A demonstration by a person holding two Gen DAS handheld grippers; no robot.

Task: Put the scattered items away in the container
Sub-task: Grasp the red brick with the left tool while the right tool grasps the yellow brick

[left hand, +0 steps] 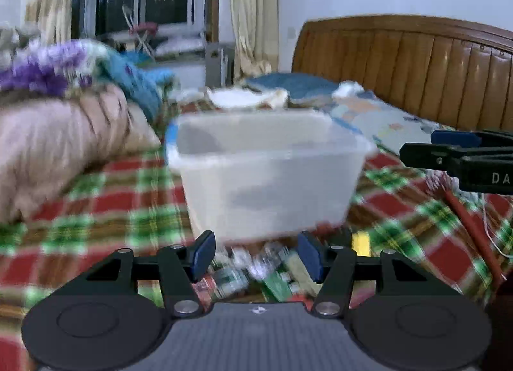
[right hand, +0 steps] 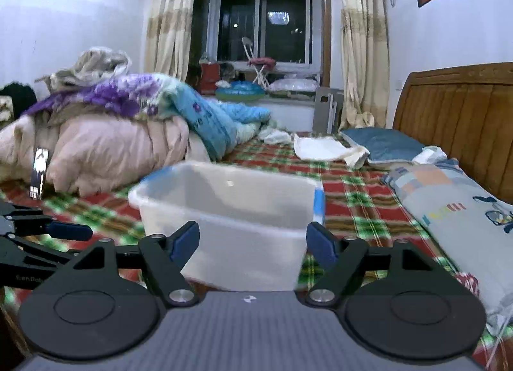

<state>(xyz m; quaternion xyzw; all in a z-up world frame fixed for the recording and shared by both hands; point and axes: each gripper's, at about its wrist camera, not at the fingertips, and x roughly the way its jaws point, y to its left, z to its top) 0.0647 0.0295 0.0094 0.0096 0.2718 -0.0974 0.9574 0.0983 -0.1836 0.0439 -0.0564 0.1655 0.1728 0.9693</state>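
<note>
A translucent white plastic container (left hand: pixel 266 178) stands on the plaid bedspread, blurred in the left wrist view and also seen in the right wrist view (right hand: pixel 224 210). Just in front of it lie several small green and white packets (left hand: pixel 256 271), a yellow item (left hand: pixel 360 242) and a long red stick (left hand: pixel 471 223). My left gripper (left hand: pixel 256 252) is open right above the packets, and its pads press on nothing. My right gripper (right hand: pixel 253 241) is open in front of the container's near wall, holding nothing. Each gripper also shows in the other's view: the right gripper (left hand: pixel 449 152) and the left gripper (right hand: pixel 64 231).
A pile of pink and purple quilts (right hand: pixel 96 146) fills the left side of the bed, with a dark phone-like object (right hand: pixel 40 172) leaning on it. A printed pillow (right hand: pixel 449 210) and the wooden headboard (right hand: pixel 465 114) bound the right. White cloths (right hand: pixel 320 146) lie beyond the container.
</note>
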